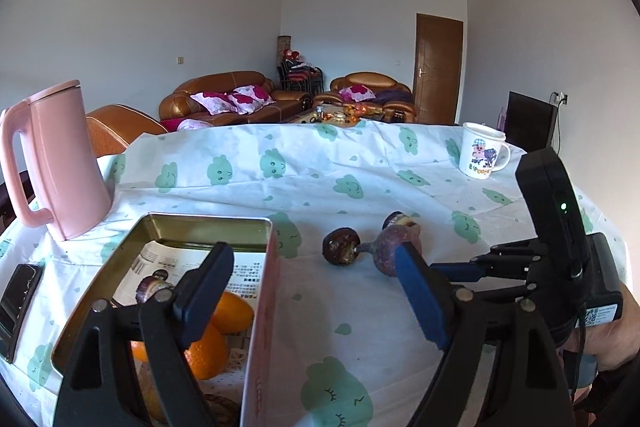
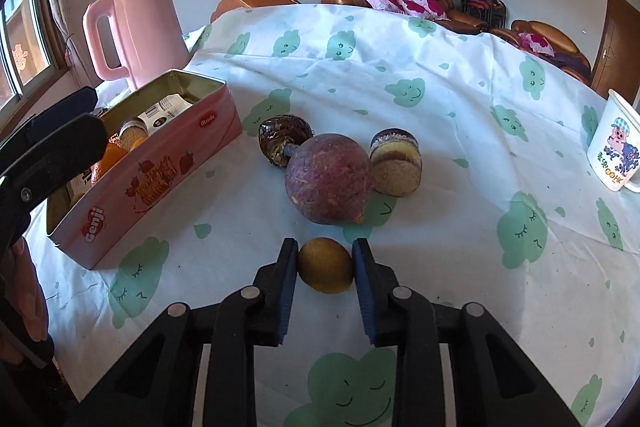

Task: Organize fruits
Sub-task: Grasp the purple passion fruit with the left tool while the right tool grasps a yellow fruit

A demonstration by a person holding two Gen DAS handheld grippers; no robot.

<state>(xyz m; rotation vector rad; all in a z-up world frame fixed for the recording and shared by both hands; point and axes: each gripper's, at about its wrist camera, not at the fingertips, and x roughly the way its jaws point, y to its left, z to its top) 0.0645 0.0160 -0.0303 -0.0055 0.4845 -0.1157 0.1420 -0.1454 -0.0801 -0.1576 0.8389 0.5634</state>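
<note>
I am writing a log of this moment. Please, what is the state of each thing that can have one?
Right gripper: shut on small brown fruit.
Left gripper: open, holding nothing.
Pink tin: open, oranges inside.
Pink kettle: lid closed, upright.
White mug: upright.

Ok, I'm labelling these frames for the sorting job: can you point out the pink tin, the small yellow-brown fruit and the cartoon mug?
pink tin (image 2: 160, 169): right wrist view, on its printed long side wall.
small yellow-brown fruit (image 2: 325, 265): right wrist view, middle of its skin.
cartoon mug (image 1: 481, 157): left wrist view, on the printed picture.
</note>
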